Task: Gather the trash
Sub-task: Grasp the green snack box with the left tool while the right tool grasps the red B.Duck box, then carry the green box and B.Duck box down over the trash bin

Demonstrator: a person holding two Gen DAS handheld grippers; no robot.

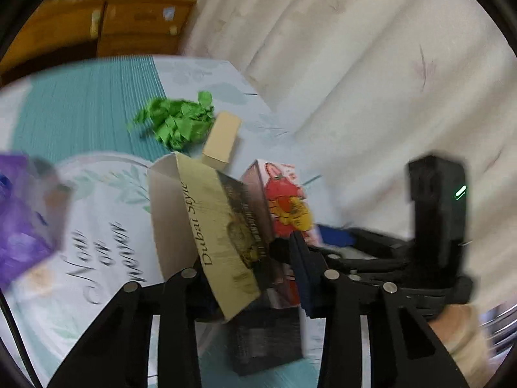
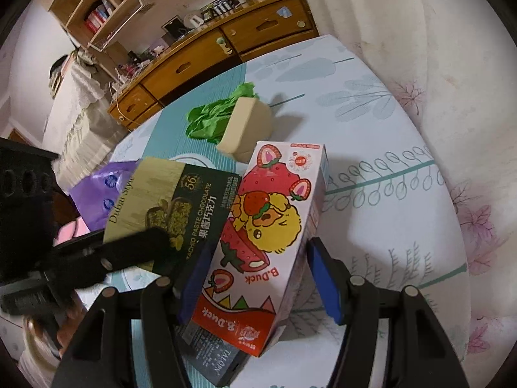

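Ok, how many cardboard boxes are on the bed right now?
3. The chocolate box lies between the left gripper's fingers. The B.Duck box sits between the right gripper's fingers. A plain beige box stands farther back, beside the green paper. Others may be hidden.

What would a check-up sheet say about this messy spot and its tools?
Surface: leaf-print cloth, teal stripes.
Job's things: chocolate box tilted against B.Duck box; crumpled green paper; purple bag.
Clutter: beige block beside the green paper.
Grippers: left tool looks closed on the chocolate box; right tool straddles the B.Duck box, contact unclear.
Cables: nothing seen on the cloth.
Surroundings: wooden drawers, shelves, white floral fabric.
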